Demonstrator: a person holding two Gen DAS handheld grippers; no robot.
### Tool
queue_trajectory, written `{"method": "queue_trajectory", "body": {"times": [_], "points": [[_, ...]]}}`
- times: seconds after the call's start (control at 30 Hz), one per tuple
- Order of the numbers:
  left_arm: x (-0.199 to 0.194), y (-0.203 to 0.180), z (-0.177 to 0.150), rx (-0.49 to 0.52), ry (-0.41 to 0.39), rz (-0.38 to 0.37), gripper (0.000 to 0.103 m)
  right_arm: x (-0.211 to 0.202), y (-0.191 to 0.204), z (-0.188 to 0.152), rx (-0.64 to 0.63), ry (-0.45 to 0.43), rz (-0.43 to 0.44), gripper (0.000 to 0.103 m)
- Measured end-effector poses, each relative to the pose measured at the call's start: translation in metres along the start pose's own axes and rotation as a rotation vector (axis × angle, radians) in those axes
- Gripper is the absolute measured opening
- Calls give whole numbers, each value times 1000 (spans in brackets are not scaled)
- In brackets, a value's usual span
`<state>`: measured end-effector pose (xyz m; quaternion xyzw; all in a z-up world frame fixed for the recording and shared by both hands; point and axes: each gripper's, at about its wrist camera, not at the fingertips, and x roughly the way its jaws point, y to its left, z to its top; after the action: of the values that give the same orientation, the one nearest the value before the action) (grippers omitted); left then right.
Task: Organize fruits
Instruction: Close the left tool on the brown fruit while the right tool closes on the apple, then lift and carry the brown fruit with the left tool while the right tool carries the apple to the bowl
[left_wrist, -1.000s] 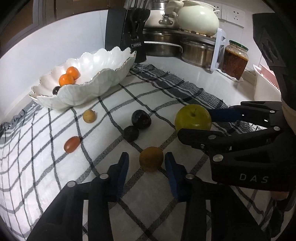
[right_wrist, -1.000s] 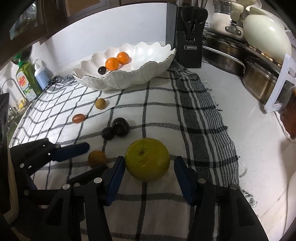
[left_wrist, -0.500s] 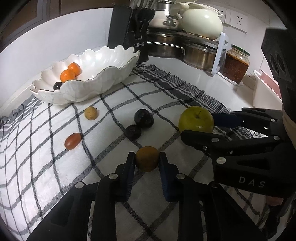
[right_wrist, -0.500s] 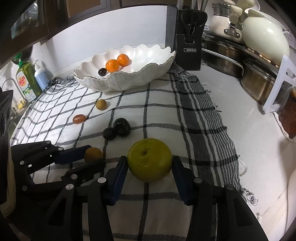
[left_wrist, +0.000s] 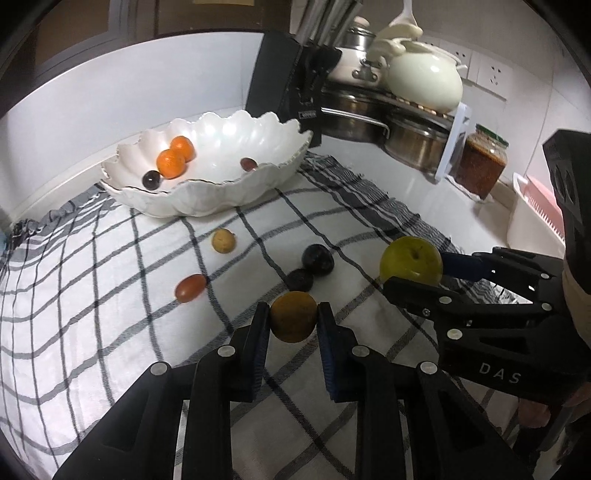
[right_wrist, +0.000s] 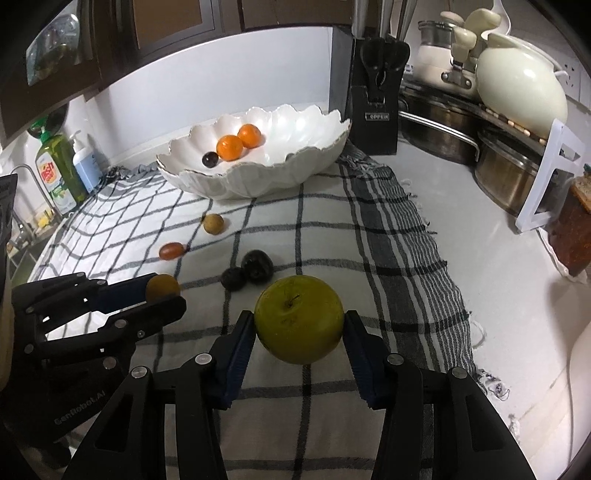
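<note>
"DAS" reads in pale letters on the right tool (left_wrist: 413, 275), seen from the left wrist. From the right wrist, "GenRobot.AI" runs faintly along the left tool (right_wrist: 162, 291). The black knife block (right_wrist: 376, 99) carries a small "OPPEIN" plate. The green bottle's (right_wrist: 57, 166) label is too blurred to read.

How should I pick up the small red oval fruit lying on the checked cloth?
Grip the red oval fruit across its narrow middle, coming down from above, one finger on each long side. It lies flat on the cloth with open space around it, and its ends look too tapered to hold securely.
</note>
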<state>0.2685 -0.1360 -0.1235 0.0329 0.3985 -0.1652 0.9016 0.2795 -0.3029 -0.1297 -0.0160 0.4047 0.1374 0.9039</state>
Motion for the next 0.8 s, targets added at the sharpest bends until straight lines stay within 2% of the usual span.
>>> {"method": "queue_trajectory", "body": {"times": [0.4,0.8], "points": [[-31,27,12,-65,-70,40,26,-23,15,16,-12,-74,1,50],[-61,46,30,-72,-163,92,26,-40,31,42,-23,-170,23,50]]}}
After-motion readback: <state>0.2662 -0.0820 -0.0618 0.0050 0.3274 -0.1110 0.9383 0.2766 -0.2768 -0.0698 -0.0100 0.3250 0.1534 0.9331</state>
